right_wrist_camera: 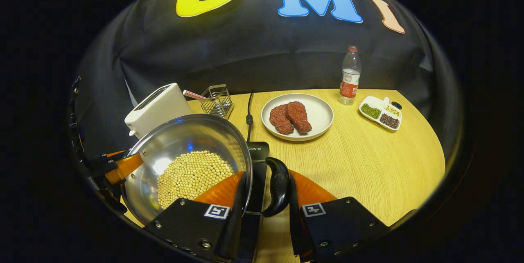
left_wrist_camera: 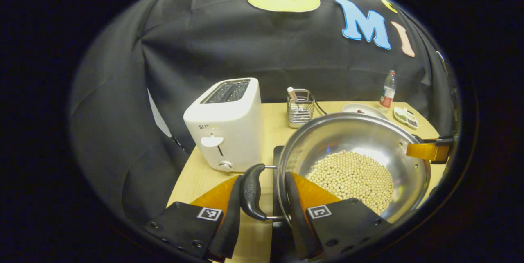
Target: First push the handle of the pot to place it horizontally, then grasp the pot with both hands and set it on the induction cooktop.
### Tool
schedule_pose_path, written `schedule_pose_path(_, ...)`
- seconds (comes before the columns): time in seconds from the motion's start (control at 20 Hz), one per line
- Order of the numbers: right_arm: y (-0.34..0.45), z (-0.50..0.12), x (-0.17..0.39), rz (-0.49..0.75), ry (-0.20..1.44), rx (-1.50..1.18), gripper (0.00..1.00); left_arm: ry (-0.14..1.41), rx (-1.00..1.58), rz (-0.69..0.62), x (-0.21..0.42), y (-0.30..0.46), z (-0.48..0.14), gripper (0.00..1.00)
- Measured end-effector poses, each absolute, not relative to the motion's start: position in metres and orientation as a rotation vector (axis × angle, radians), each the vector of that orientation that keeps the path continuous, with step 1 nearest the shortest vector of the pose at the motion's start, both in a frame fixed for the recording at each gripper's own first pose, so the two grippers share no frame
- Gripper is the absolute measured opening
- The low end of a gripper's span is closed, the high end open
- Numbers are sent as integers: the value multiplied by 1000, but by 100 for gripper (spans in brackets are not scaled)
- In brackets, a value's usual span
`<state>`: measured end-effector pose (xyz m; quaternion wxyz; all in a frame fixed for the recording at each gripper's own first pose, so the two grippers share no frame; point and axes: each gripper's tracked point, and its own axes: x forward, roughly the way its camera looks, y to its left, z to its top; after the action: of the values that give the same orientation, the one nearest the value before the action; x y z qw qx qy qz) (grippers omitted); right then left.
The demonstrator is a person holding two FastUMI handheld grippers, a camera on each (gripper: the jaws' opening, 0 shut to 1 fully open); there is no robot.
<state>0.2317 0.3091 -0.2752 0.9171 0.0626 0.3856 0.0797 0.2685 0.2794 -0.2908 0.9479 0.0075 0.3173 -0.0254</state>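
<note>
The pot [left_wrist_camera: 352,165], filled with beans [left_wrist_camera: 352,177], is held over the cooktop [right_wrist_camera: 258,152]. Each side handle is straddled: left gripper [left_wrist_camera: 262,197] and right gripper [right_wrist_camera: 266,197] are partly open, clamping unconfirmed.

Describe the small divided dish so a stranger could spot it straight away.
Start at the wooden table and go to its far right corner, just right of the plastic bottle. The divided dish lies there: small, white, with compartments of green, pale and dark grains, unlike the round plate, which holds two meat pieces.
</note>
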Motion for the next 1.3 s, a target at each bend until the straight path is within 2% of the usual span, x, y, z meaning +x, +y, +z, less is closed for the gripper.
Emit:
schedule_pose_path(0.05,309,-275,231,165,790,129,50,647,13,-51,268,279,-291,62)
schedule_pose_path(0.1,309,-275,232,166,787,127,49,646,9,-50,269,280,-291,58)
schedule_pose_path(0.15,309,-275,231,166,785,128,50,643,5,-49,268,280,-290,63)
schedule_pose_path(0.2,309,-275,231,165,785,131,50,641,2,-48,268,280,-292,59)
schedule_pose_path(0.3,309,-275,232,166,784,135,50,640,-4,-44,266,282,-291,59)
schedule_pose_path(0.35,310,-276,232,165,785,136,50,641,-7,-43,266,282,-290,68)
schedule_pose_path(0.45,310,-276,233,166,784,138,52,636,-15,-38,266,282,-292,65)
schedule_pose_path(0.55,313,-274,232,182,779,144,58,617,-28,-8,266,284,-288,69)
schedule_pose_path(0.6,314,-268,232,190,757,150,52,585,-27,17,267,289,-281,68)
schedule_pose_path(0.65,312,-259,232,191,726,148,81,548,-32,35,271,293,-271,83)
schedule_pose_path(0.7,309,-246,232,194,692,145,100,516,-39,55,267,294,-263,98)
schedule_pose_path(0.75,306,-239,232,196,661,139,99,499,-41,67,265,293,-257,95)
schedule_pose_path(0.8,301,-229,229,198,636,134,99,482,-43,76,261,290,-249,100)
schedule_pose_path(0.9,287,-213,223,193,589,122,99,439,-52,86,255,283,-228,91)
schedule_pose_path(0.95,276,-205,220,182,565,116,99,410,-60,93,252,279,-216,95)
schedule_pose_path(1.0,266,-196,219,174,543,113,99,385,-68,94,249,270,-207,95)
schedule_pose_path(1.05,256,-188,216,165,520,110,99,360,-75,89,244,261,-196,91)
schedule_pose_path(1.1,243,-180,210,154,499,107,99,342,-74,87,237,253,-185,96)
schedule_pose_path(1.15,231,-172,202,146,481,106,99,328,-71,87,231,244,-176,92)
schedule_pose_path(1.2,219,-164,195,136,468,104,99,316,-69,87,222,234,-167,100)
schedule_pose_path(1.25,207,-159,186,129,458,102,99,298,-70,83,213,223,-155,100)
schedule_pose_path(1.3,195,-153,176,121,447,99,99,269,-74,78,203,212,-140,96)
